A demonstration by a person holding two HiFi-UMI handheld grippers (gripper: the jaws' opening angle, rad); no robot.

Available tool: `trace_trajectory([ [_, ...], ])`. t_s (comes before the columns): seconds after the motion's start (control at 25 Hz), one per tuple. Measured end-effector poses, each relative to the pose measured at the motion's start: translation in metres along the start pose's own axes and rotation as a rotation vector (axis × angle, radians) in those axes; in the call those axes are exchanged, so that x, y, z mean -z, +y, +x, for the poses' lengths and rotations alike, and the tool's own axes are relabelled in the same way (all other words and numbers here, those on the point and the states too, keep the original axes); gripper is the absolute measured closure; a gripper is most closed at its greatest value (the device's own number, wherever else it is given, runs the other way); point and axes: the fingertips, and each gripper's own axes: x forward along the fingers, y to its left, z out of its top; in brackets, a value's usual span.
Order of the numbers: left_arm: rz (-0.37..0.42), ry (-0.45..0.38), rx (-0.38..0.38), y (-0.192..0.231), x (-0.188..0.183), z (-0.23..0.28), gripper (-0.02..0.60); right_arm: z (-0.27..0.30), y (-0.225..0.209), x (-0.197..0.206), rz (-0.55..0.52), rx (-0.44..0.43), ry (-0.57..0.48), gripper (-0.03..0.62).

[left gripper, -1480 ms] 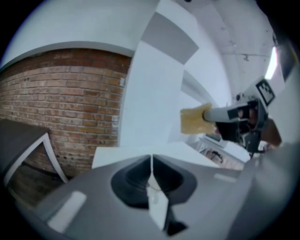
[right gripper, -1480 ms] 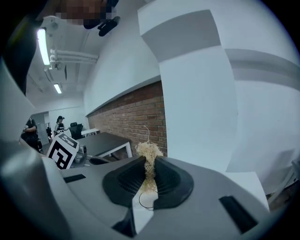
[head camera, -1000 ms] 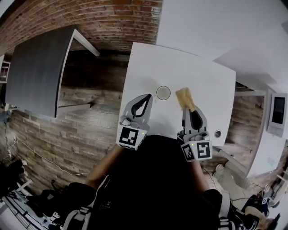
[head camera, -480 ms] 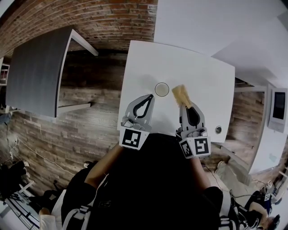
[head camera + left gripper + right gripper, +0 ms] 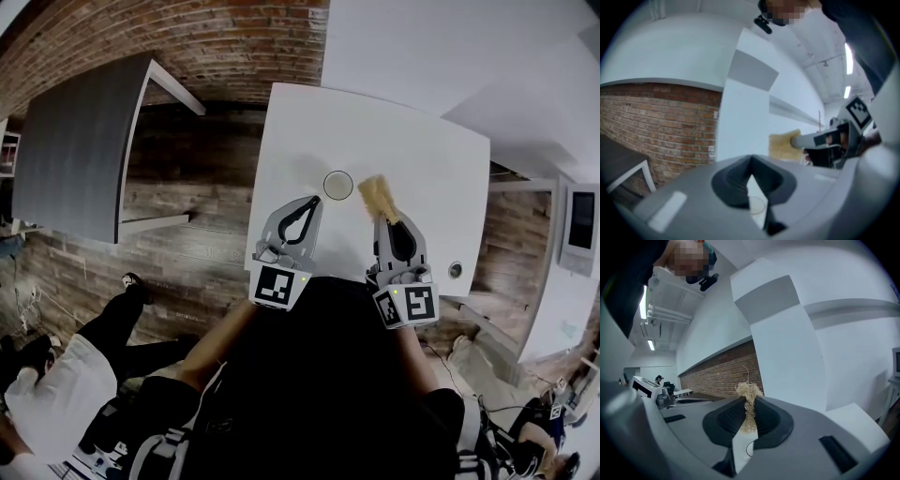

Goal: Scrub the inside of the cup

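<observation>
A small clear cup [image 5: 338, 186] stands upright on the white table [image 5: 422, 150], seen from above as a round rim. My left gripper [image 5: 311, 202] is shut and holds nothing, its tip just left of and nearer me than the cup. Through its jaws the left gripper view shows the cup [image 5: 756, 204] low on the table. My right gripper [image 5: 383, 217] is shut on a tan fibrous scrubber [image 5: 379, 198], which sticks out past the tips, right of the cup. The scrubber [image 5: 749, 394] is pinched between the pads in the right gripper view; it also shows as the scrubber [image 5: 783, 145] in the left gripper view.
A small round fitting [image 5: 455, 271] sits near the table's right front corner. A dark grey table [image 5: 80, 150] stands to the left over wood flooring. A person in a white top [image 5: 56, 403] is at lower left. A brick wall [image 5: 187, 37] runs along the back.
The cup, the scrubber and both grippers sit slightly left of and higher than one second ago; since half a second ago they hold still. A person has come into view at lower left.
</observation>
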Motion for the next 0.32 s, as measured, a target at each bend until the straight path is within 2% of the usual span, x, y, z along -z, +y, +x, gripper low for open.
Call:
trace_trajectory([
  [0.32, -0.010, 0.012, 0.001, -0.0034, 0.0021, 0.0004, 0.578, -0.0023, -0.0017, -0.0006, 0.003, -0.003, 0.000, 0.562],
])
